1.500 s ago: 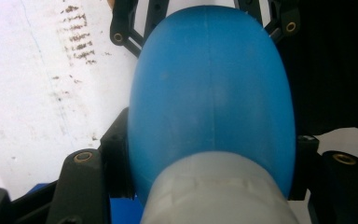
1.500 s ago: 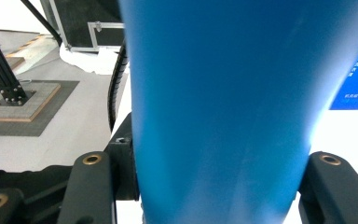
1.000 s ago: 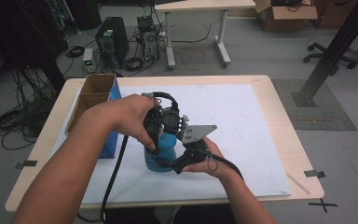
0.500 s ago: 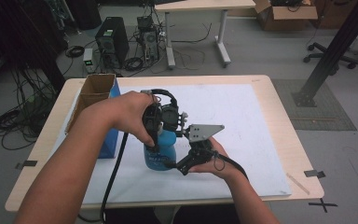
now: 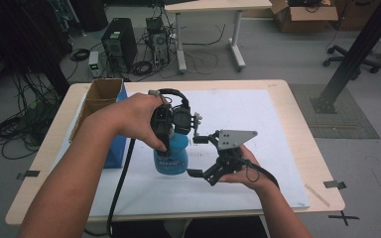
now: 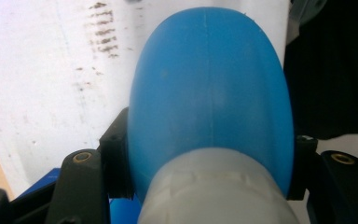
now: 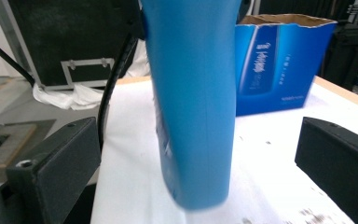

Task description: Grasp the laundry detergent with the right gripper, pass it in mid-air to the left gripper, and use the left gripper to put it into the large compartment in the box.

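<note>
A blue plastic bottle [image 5: 171, 157] stands upright on the white sheet, left of the table's middle. My left gripper [image 5: 171, 140] comes down on it from above and is shut on the bottle's shoulder; in the left gripper view both pads [image 6: 117, 156] press the blue body [image 6: 209, 93] below its pale cap. My right gripper [image 5: 196, 156] lies level just right of the bottle. Its jaws have just been opening and stand wide. In the right gripper view the bottle [image 7: 191, 93] rises between the two black fingers [image 7: 56, 163], touching neither.
An open blue cardboard box [image 5: 104, 106] stands at the table's left side, close behind the bottle [image 7: 279, 60]. The white sheet [image 5: 258, 114] covers most of the wooden table [image 5: 302, 124]. A black cable [image 5: 121, 183] trails from the left gripper to the front edge.
My right gripper has drawn back to the right, away from the bottle, and its jaws stand wider apart. The left hand and the bottle have kept still.
</note>
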{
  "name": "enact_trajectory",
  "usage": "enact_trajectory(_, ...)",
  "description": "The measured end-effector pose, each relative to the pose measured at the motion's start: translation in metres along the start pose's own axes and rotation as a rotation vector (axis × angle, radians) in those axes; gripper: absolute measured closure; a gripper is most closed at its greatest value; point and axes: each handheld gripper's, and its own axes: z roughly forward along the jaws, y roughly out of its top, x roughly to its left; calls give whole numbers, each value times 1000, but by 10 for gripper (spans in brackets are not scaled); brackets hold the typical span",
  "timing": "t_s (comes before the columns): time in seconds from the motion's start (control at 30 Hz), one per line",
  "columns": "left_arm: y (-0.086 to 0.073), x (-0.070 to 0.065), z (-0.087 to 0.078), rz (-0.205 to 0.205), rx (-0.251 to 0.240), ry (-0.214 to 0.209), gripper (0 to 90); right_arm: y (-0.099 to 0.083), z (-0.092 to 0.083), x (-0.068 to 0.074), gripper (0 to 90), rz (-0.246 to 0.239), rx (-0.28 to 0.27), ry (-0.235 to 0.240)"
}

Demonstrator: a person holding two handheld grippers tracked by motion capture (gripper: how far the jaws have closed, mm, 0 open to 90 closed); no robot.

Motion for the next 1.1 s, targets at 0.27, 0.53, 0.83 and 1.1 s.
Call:
enact_trajectory(0.27, 9, -3, 3, -143, 43, -40, 382, -3, -33, -10, 0, 10, 36, -56)
enact_trajectory(0.53, 10, 2, -3, -333, 11, -19, 381, 6, -50, -18, 0, -25, 106, -75)
enact_trajectory(0.83, -9, 23, -18, -685, -82, -13, 382, 21, -64, -29, 4, -64, 275, -76)
enact_trajectory(1.1, -28, 39, -33, -827, -95, -54, 382, 36, -66, -46, 13, -93, 478, -42)
